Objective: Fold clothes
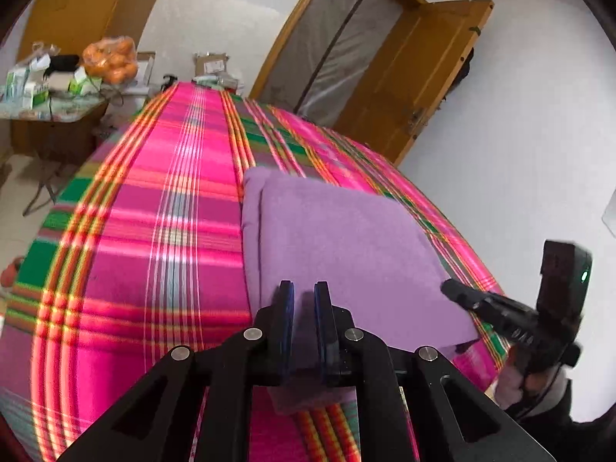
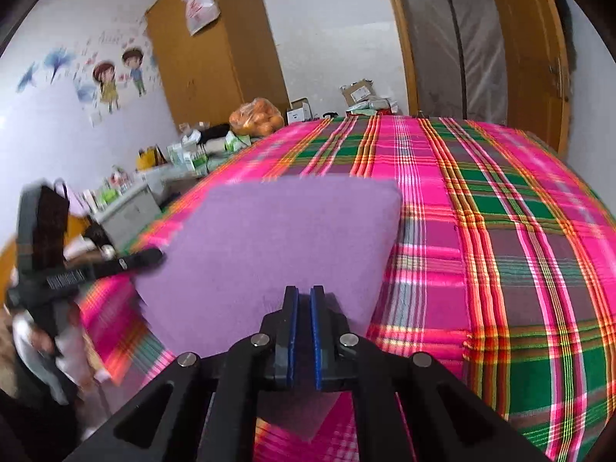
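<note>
A purple cloth [image 1: 346, 246] lies folded into a thick rectangle on a pink plaid bed [image 1: 161, 211]. My left gripper [image 1: 304, 292] is shut on the cloth's near edge, with purple fabric between its blue pads. My right gripper [image 2: 304, 294] is shut on the near edge of the same cloth [image 2: 277, 238], farther along. Each gripper shows in the other's view: the right gripper [image 1: 450, 288] at the cloth's right corner, the left gripper [image 2: 154, 258] at its left side.
The bed [image 2: 500, 231] spreads wide around the cloth. A cluttered side table [image 1: 50, 96] with a bag of oranges [image 1: 111, 57] stands beyond the bed's far corner. A wooden door [image 1: 415, 77] and wardrobe [image 2: 215, 46] line the far wall.
</note>
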A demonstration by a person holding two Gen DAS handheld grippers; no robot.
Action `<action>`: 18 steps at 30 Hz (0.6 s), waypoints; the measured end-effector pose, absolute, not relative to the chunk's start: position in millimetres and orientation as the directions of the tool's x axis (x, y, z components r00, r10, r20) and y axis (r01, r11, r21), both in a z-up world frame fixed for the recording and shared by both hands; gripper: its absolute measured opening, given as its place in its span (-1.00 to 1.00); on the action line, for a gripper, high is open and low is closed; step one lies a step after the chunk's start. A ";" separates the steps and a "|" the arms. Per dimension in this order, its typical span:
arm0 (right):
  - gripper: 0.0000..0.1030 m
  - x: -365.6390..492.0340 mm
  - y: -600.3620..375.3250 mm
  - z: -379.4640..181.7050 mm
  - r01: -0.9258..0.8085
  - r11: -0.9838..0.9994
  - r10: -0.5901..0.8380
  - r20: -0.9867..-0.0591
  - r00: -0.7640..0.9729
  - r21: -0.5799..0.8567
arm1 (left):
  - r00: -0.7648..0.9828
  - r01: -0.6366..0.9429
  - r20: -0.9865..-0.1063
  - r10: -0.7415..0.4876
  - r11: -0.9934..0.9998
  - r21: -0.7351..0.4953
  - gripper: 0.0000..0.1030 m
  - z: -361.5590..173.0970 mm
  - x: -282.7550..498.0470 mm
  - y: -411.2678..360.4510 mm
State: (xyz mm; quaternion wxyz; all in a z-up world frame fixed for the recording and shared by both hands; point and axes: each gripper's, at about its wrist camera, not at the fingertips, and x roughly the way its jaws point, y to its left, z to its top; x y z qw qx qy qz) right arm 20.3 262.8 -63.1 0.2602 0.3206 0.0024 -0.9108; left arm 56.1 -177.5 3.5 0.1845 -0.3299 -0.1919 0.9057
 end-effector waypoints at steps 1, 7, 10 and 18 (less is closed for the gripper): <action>-0.89 21.3 263.4 -62.8 0.472 -0.867 -0.468 -0.582 -0.665 0.158 | -0.712 -0.206 -0.527 0.464 -0.856 -0.474 -0.79 2.2 55.7 -177.1; -0.56 40.3 262.6 -51.1 0.497 -0.856 -0.491 -0.523 -0.697 0.143 | -0.731 -0.218 -0.512 0.452 -0.865 -0.452 -0.79 11.5 62.3 -177.0; -0.33 48.0 249.6 -64.2 0.515 -0.856 -0.457 -0.537 -0.709 0.048 | -0.718 -0.215 -0.526 0.456 -0.864 -0.456 -0.79 3.0 57.9 -178.4; -0.31 56.0 253.8 -73.3 0.523 -0.852 -0.471 -0.485 -0.737 0.032 | -0.728 -0.237 -0.491 0.479 -0.848 -0.474 -0.79 -2.1 58.6 -181.8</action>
